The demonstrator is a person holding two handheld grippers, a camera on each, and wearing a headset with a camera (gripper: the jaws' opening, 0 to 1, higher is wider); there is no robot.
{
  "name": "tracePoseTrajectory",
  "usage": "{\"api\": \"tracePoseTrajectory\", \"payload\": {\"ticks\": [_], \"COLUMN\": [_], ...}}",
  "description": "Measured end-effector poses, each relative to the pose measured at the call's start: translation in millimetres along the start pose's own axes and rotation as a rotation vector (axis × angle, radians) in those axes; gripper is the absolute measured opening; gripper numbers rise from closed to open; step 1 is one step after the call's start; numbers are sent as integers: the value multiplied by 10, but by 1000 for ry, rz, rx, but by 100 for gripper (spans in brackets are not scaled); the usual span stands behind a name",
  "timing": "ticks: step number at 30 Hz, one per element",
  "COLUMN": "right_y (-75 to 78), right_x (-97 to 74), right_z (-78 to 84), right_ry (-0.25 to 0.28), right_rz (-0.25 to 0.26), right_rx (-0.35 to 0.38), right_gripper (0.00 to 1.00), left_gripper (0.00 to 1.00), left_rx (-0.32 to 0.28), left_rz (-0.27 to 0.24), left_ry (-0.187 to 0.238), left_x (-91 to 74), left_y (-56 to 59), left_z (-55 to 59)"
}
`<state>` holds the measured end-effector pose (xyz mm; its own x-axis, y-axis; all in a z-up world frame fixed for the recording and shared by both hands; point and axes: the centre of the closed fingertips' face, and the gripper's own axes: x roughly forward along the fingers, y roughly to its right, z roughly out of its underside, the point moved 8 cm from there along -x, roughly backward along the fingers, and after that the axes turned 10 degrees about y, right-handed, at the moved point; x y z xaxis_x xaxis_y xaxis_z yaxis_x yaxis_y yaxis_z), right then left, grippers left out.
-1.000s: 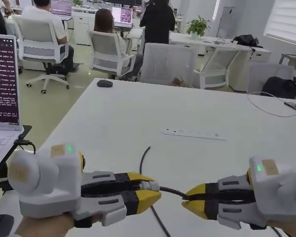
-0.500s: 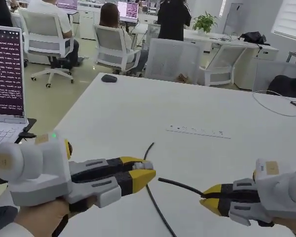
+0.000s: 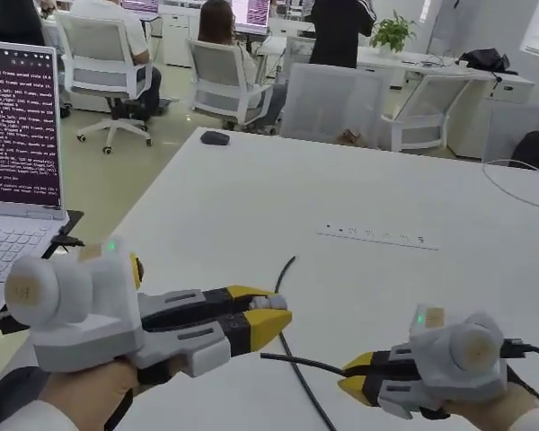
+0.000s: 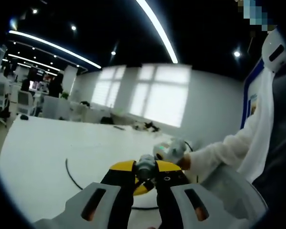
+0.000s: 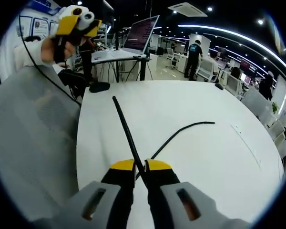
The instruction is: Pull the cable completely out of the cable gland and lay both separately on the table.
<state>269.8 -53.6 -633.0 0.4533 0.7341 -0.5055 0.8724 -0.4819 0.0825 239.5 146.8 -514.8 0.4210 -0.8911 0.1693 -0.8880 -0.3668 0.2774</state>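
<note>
My left gripper point(image 3: 274, 307) is shut on the small grey-white cable gland point(image 3: 267, 303), held above the white table point(image 3: 251, 197). In the left gripper view the gland point(image 4: 145, 165) sits between the yellow jaw tips of the left gripper point(image 4: 144, 173). My right gripper point(image 3: 344, 375) is shut on the black cable point(image 3: 296, 362), whose free end points left, a short gap below the gland. The cable's other part point(image 3: 282, 272) lies curved on the table. In the right gripper view the cable point(image 5: 126, 129) sticks straight out from the right gripper point(image 5: 140, 168); the left gripper point(image 5: 78, 19) is at the top left.
An open laptop point(image 3: 18, 126) stands beyond the table's left edge. A flat white strip point(image 3: 377, 236) lies mid-table and a dark mouse point(image 3: 215, 137) at the far corner. Office chairs and seated people are behind. My sleeve point(image 4: 219, 152) shows behind the right gripper.
The cable's end was in the gland a second ago; it now hangs free. The right gripper has drawn away to the lower right with the cable. The left gripper kept the gland.
</note>
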Motion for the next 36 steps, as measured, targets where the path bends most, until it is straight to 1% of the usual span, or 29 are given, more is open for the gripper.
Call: {"api": "tracePoseTrajectory", "payload": {"ticks": [4,8,13,16,19,23,28,31,34,36], "right_y": [-20,-59,-109,-140,-163,-183,-213,-218,-224,-226], "right_x": [192,397,603,706,762,809,858,881,894,897], "right_z": [-79,-134,-125,-85,-28,64,139,196,253,282], "right_ry": [16,11,-2,-11,-15,-25,-35,-50,-59,-62], "right_rz": [-39,-83,-121,-139,-154,-175,-192,-194,-198,-192], "right_rx": [9,-10,-7,9,30,64,72,72,91,110], "right_gripper": [7,7,7,7,8,8,8,9,9,9], "left_gripper": [17,17,17,17,17,17,17,17,17,17], "left_rx": [-5,-10,-23,-31,-45,-44,-51,-52,-52,-56], "left_rz": [-8,-20,-35,-41,-45,-50,-57,-55,-56,-58], "left_ry": [-6,-8,-14,-21,-35,-60,-90,-106,-122,-134], "left_x": [-4,-6,-14,-17,-16,-14,-13,-8,0,0], "left_y": [-33,-68,-105,-124,-135,-142,-163,-166,-159,-160], "left_z": [15,25,44,65,102,143,186,210,230,251]}}
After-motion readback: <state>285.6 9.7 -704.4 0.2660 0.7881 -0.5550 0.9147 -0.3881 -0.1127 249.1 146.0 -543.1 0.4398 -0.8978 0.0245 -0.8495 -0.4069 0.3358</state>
